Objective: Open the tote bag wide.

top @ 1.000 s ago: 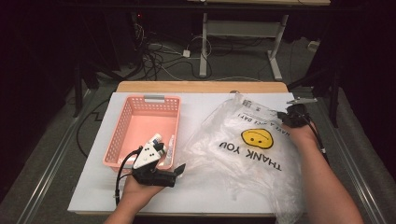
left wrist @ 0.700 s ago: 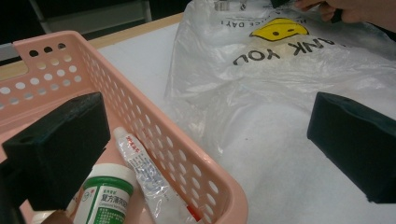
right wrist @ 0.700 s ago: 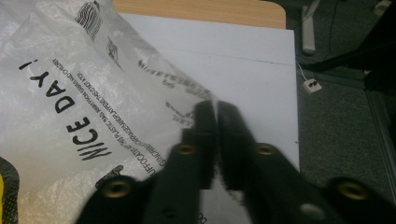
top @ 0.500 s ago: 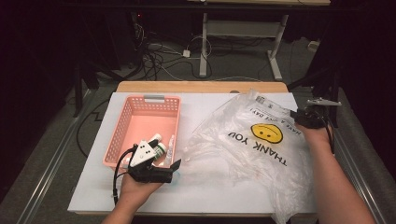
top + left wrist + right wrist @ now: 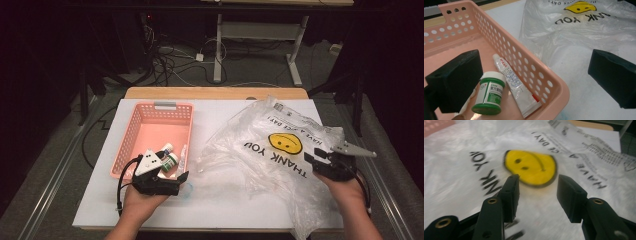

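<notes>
Black jaws of your left hand-held gripper [image 5: 534, 77] stand wide apart, straddling the pink basket [image 5: 549, 82] wall (green-capped bottle [image 5: 489, 96] and tube [image 5: 515, 86] inside). Your right hand-held gripper [image 5: 537, 195], also parted, hovers over the plastic bag [image 5: 531, 167] on the surface [image 5: 220, 200].

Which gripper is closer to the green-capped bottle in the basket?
Left. The left gripper hangs open right over the bottle at the near corner of the pink basket. The right gripper is across the table, open over the plastic bag.
</notes>
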`<state>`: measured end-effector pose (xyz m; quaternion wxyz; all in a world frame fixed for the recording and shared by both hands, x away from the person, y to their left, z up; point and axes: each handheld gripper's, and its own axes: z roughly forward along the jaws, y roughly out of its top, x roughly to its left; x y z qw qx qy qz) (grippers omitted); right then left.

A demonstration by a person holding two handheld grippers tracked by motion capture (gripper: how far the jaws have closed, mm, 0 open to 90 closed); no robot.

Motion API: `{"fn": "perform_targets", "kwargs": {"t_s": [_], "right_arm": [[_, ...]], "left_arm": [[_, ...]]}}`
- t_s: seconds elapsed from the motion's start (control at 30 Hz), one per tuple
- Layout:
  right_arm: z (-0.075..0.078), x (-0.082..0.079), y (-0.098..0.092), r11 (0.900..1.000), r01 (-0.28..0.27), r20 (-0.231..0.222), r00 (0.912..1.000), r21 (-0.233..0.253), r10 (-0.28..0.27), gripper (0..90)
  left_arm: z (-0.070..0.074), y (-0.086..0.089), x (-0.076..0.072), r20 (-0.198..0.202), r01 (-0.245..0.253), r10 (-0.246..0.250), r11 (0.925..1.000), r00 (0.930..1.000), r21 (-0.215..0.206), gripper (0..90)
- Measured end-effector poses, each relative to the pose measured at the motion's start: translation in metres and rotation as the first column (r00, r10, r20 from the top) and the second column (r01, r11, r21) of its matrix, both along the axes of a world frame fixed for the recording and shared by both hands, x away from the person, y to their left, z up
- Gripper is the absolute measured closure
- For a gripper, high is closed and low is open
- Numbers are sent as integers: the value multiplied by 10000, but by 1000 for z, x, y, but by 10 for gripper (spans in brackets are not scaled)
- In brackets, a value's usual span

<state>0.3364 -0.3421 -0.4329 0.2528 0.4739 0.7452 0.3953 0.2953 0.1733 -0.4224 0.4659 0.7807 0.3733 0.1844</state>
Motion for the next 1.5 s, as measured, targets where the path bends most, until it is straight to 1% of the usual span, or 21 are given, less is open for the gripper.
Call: {"fn": "perform_targets", "kwargs": {"t_s": [0.03,0.1,0.17,0.3,0.37,0.47,0.57,0.67,0.73,0.77,0.8,0.83,0.9,1.03,1.13,1.2,1.27,1.3,1.33,1.4,1.5], "right_arm": [[0,-10,3,9999,-126,9,9999,-116,126,535],[-1,-27,8,9991,-379,10,9993,161,379,536],[-3,-40,14,9976,-678,21,9977,152,678,535],[-7,-49,20,9907,-1162,33,9932,705,1163,531],[-6,-49,24,9882,-1361,41,9907,696,1362,525],[-8,-47,32,9825,-1683,11,9857,798,1687,496],[-8,-41,41,9776,-1978,71,9802,724,1978,449],[-9,-37,51,9706,-2313,232,9729,663,2302,365],[-8,-33,57,9659,-2482,193,9687,743,2474,302],[-7,-32,61,9641,-2561,218,9666,696,2552,255],[-7,-30,65,9659,-2519,251,9677,596,2509,194],[-6,-28,68,9659,-2537,239,9672,517,2528,173],[-6,-24,72,9621,-2692,247,9630,432,2684,152],[-5,-16,79,9587,-2819,126,9594,382,2816,103],[-9,-10,83,9576,-2858,-9,9582,356,2860,42],[-11,-8,86,9548,-2960,-136,9550,271,2964,6],[-11,-5,89,9506,-3098,-196,9505,207,3102,0],[-10,-3,92,9473,-3204,-216,9470,2,3204,0],[-10,0,94,9471,-3204,-255,9471,-183,3199,0],[-10,5,96,9430,-3324,-413,9425,-145,3316,0],[-12,5,100,9382,-3458,-309,9380,-143,3453,49]], "left_arm": [[1,1,-1,51,-34,35,10000,10000,-78,0],[1,1,-1,137,-47,50,9998,9999,-178,0],[1,1,-1,213,22,-16,9996,9998,-277,0],[1,-3,-1,241,265,-256,9989,9994,-385,0],[1,-4,-1,257,275,-266,9990,9993,-365,0],[2,-5,-2,264,308,-296,9986,9992,-439,0],[3,-6,-2,294,361,-348,9984,9990,-441,0],[2,-7,-2,231,391,-383,9986,9990,-354,0],[1,-8,-1,20,455,-454,9987,9990,-215,0],[1,-8,-1,19,461,-461,9988,9989,-136,0],[1,-8,-1,31,412,-411,9991,9991,-109,0],[1,-8,-1,47,413,-413,9991,9991,-99,0],[2,-7,-1,117,331,-330,9994,9994,-75,0],[2,-6,0,-82,447,-447,9990,9990,-34,0],[2,-6,-1,26,394,-394,9991,9992,-169,0],[2,-6,-1,66,377,-376,9992,9993,-146,0],[1,-5,-2,290,209,-209,9998,9994,14,0],[1,-5,-2,340,157,-158,9999,9993,27,0],[1,-4,-2,350,139,-140,9999,9993,29,0],[1,-3,-2,374,95,-96,10000,9993,16,0],[1,-2,-1,422,68,-69,10000,9991,31,0]]}}
